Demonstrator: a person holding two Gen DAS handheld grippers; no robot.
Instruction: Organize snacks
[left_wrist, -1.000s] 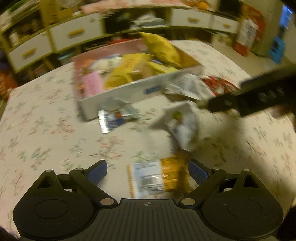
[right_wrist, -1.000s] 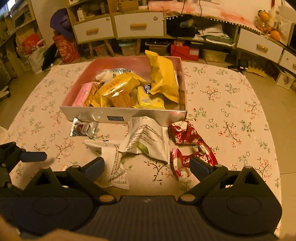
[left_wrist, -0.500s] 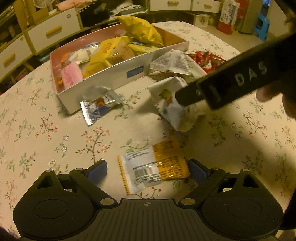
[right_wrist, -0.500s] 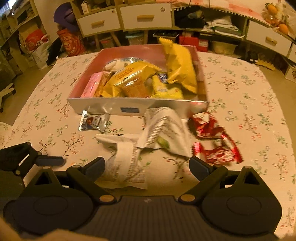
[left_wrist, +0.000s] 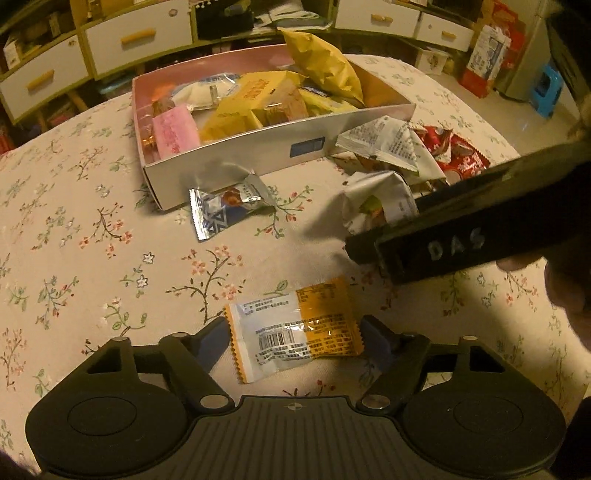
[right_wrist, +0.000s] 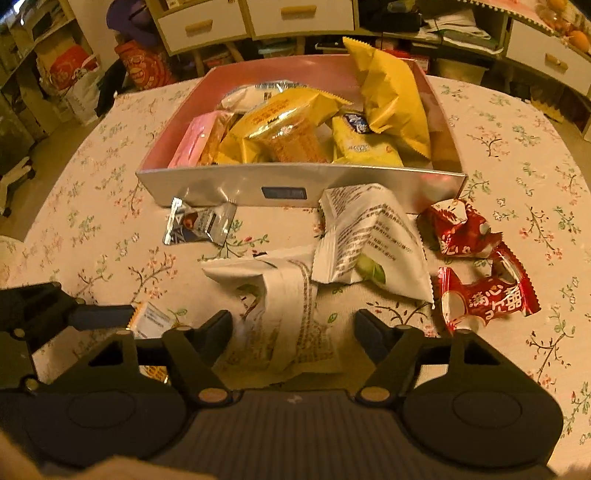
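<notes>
Two tongs closing | left tongs (left_wrist: 293, 341) straddle orange-clear packet (left_wrist: 295, 338), long axis jaw to jaw | right tongs (right_wrist: 293, 330) straddle crumpled white packet (right_wrist: 286, 325), lengthwise toward box (right_wrist: 295, 184)

A box (right_wrist: 295, 184) is sitting on the table (right_wrist: 517, 155), packets (right_wrist: 291, 129) piling inside it — a small packet (right_wrist: 199, 225) is lying before its front wall, two wrappers (right_wrist: 476, 258) lying right of two bags (right_wrist: 332, 258).
</notes>
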